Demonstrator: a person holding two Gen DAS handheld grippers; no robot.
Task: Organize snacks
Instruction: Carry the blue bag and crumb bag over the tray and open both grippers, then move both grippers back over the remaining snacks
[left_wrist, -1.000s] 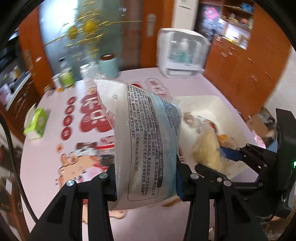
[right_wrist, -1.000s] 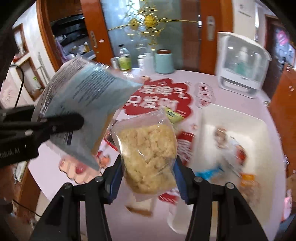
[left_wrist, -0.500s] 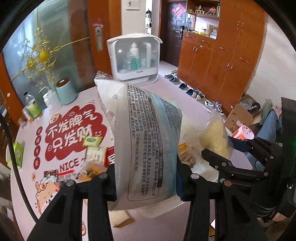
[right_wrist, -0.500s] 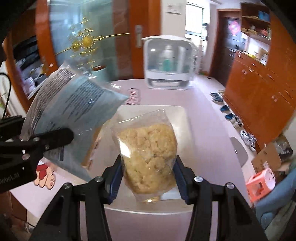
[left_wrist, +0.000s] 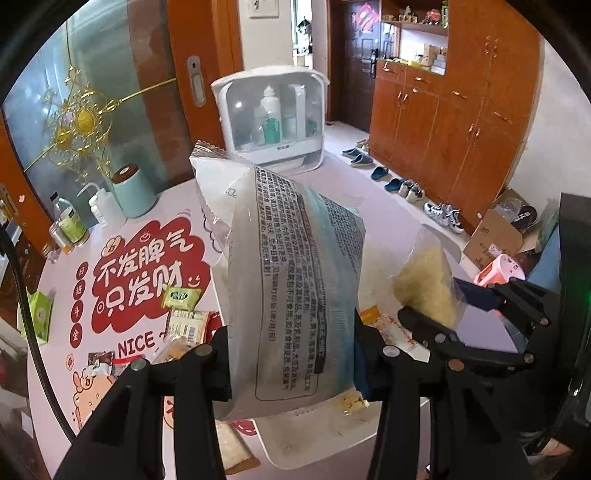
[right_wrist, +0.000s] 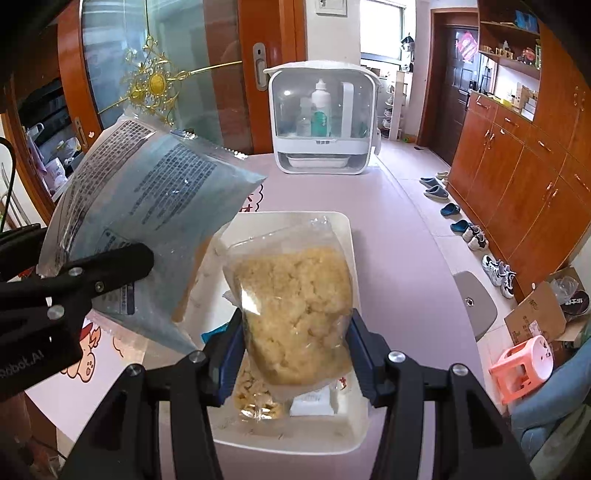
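We have both grippers loaded over the white tray (right_wrist: 351, 236), centre of the right wrist view. Our left gripper (left_wrist: 290, 354) is clamped on a blue-white printed snack bag (left_wrist: 291, 266); our right gripper (right_wrist: 295, 350) is clamped on a clear bag of yellow crumbly snack (right_wrist: 295, 306). Neither is dropped yet. The tray already holds a few packets, so we judge it partly done. Left over: loose small packets (left_wrist: 183, 297) on the red-lettered table mat (left_wrist: 140, 273), lower left of the left wrist view. Around: white cosmetics case (right_wrist: 321, 122) top centre, teal canister (left_wrist: 133, 194) and bottles upper left. The two held bags crowd each other above the tray, a possible snag on release
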